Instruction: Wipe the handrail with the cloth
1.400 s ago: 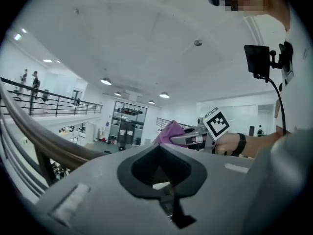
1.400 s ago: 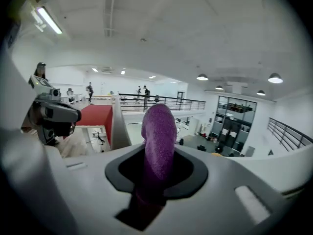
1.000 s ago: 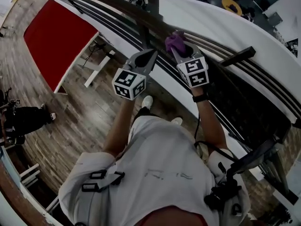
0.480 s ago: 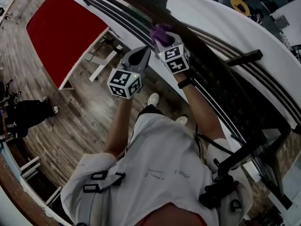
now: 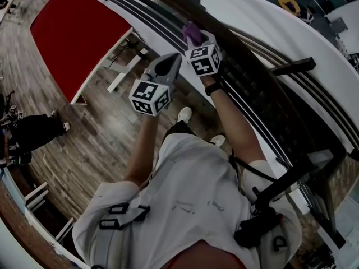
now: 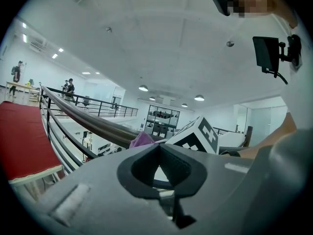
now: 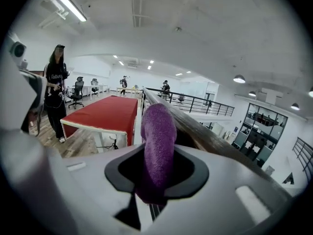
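Purple, fuzzy cloth [image 5: 192, 33] is seen in the head view pressed onto the dark, curved wooden handrail [image 5: 170, 5], at the tip of the right gripper [image 5: 196, 42], whose arm is stretched out towards the far side. The left gripper [image 5: 168, 60] is held just beside it on the left, off the rail, above the wooden plank floor [image 5: 101, 133]. A red-topped table [image 5: 73, 38] lies at the far left. The wipe is judged to be under way: the cloth is on the rail, yet no difference between wiped and unwiped wood can be made out. Long stretches of rail run on to the far left and to the right, so much seems left.

In the left gripper view, the fingers are seen brought together with only a small notch of light between them, and nothing is held. The rail and the cloth are seen beyond them.

In the right gripper view, the fingers are closed narrowly on the cloth, which is pinched at its lower end and rises from the jaws as a thick roll. Its upper part is laid against the rail, which runs away to the far end of the hall. A person in dark clothes [image 7: 56, 89] is seen at the left, near the red table.
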